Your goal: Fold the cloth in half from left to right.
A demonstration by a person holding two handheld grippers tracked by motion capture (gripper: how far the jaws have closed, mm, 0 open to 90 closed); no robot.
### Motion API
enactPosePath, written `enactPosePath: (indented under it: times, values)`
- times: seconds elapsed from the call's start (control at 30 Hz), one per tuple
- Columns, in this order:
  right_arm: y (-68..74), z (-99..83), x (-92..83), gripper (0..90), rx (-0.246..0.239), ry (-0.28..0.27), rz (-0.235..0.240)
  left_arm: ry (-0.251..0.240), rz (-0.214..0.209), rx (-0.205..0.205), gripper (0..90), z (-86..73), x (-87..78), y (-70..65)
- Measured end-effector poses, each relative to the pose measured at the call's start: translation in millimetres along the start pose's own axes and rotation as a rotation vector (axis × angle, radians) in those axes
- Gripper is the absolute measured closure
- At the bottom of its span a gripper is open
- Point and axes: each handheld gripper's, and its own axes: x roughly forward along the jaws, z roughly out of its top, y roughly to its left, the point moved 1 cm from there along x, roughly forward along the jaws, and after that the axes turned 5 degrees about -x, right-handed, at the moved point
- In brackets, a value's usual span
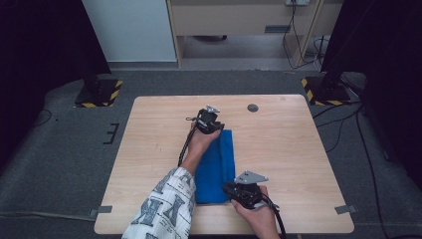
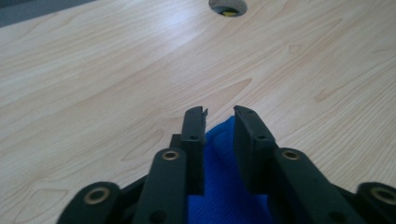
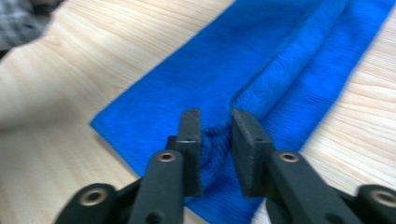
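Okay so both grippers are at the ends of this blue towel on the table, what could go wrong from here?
1. The right gripper has a raised fold of the blue towel between its slightly parted jaws; a loose hold could let the fold slip and flatten.
2. The left gripper has the towel's far end in a narrow gap; lifting now might catch only one layer, or miss it.
3. The towel lies as a long folded strip on the table; uneven pulling could skew or undo it.

The towel (image 1: 216,167) lies on the table (image 1: 278,149), hole (image 1: 253,107) behind.
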Motion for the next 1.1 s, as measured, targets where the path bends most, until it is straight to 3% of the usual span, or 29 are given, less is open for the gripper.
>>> enactPosePath:
  times: [0.13,0.23,0.37,0.53,0.77,1.1]
  values:
    - [-6.5,-2.4,0.4,51.1,0.026,0.03,-0.029,-0.046,0.0,-0.02,58.9,3.2,-4.2,0.4]
    - [-10.2,-3.9,1.0,35.8,0.023,0.049,-0.057,-0.052,0.004,-0.017,50.4,4.2,-7.7,0.4]
    - [-16.4,-3.7,-0.3,23.6,0.024,0.056,-0.073,-0.047,-0.005,0.0,38.8,4.2,-15.8,1.2]
    - [-20.5,-0.5,2.9,12.1,0.031,0.063,-0.062,-0.067,-0.015,-0.016,28.9,0.2,-29.9,5.9]
    - [-23.4,8.5,-0.2,10.0,0.0,0.02,-0.044,-0.065,0.009,0.002,20.1,-6.9,-48.9,14.2]
    - [-38.1,18.9,17.3,11.7,-0.023,0.041,-0.05,-0.051,0.031,0.014,14.7,-29.8,-71.2,26.2]
